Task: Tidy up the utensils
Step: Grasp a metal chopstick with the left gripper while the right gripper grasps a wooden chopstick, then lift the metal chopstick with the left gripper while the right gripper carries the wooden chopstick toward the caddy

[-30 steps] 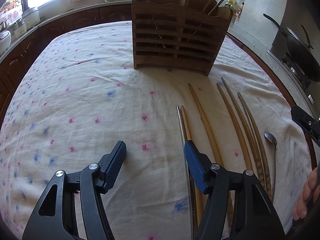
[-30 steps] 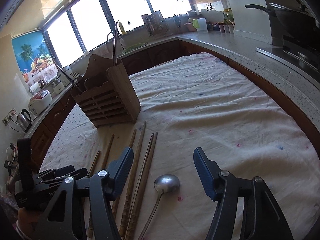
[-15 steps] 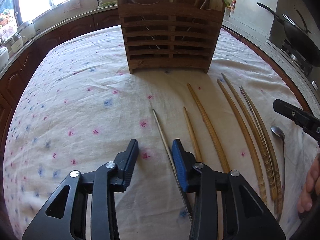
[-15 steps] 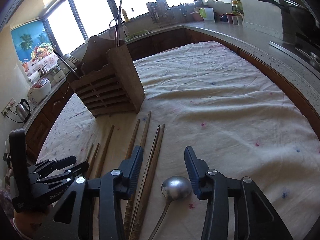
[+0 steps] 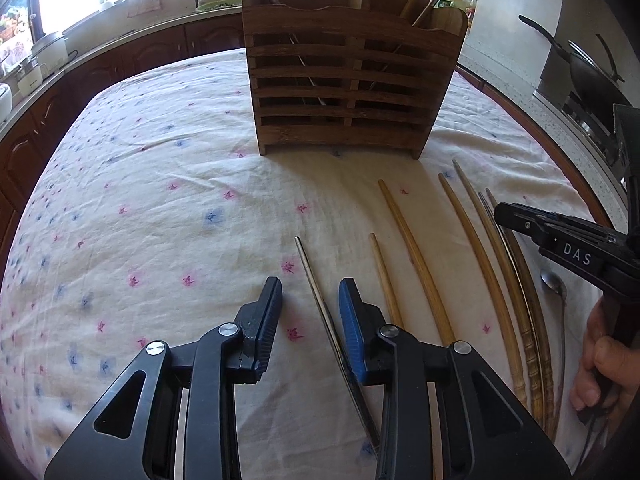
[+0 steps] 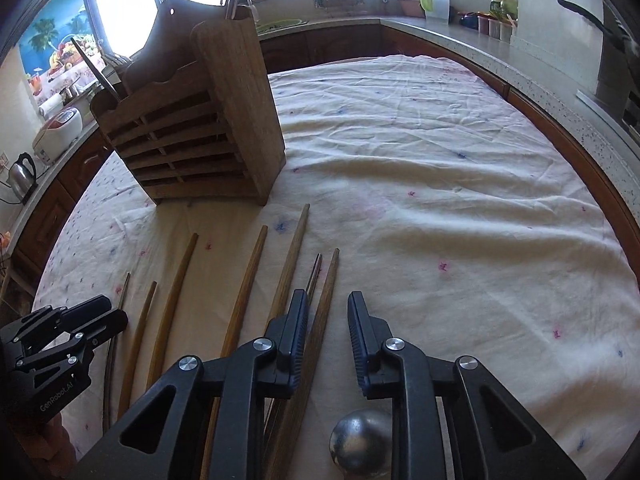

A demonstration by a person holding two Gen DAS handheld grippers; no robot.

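Note:
A slatted wooden utensil holder point(image 5: 348, 80) stands on the cloth-covered table and also shows in the right wrist view point(image 6: 192, 128), with some utensils in it. Several wooden chopsticks point(image 5: 416, 256) lie in a row in front of it. A thin metal chopstick point(image 5: 320, 296) lies between the fingers of my left gripper point(image 5: 310, 300), which is partly closed around it without touching. My right gripper point(image 6: 328, 320) is partly closed above a wooden chopstick point(image 6: 320, 320), with a metal spoon point(image 6: 360, 444) under it. The spoon also shows in the left wrist view point(image 5: 556, 288).
The white floral tablecloth point(image 6: 440, 160) covers a table ringed by counters. A wok point(image 5: 588, 68) sits on a stove at the right. A rice cooker point(image 6: 56, 132) and a kettle point(image 6: 20, 172) stand on the left counter.
Both grippers have narrowed from wide open. The left one shifted so that the metal chopstick lies between its fingers. The right one moved forward over the chopsticks, with the spoon now beneath it.

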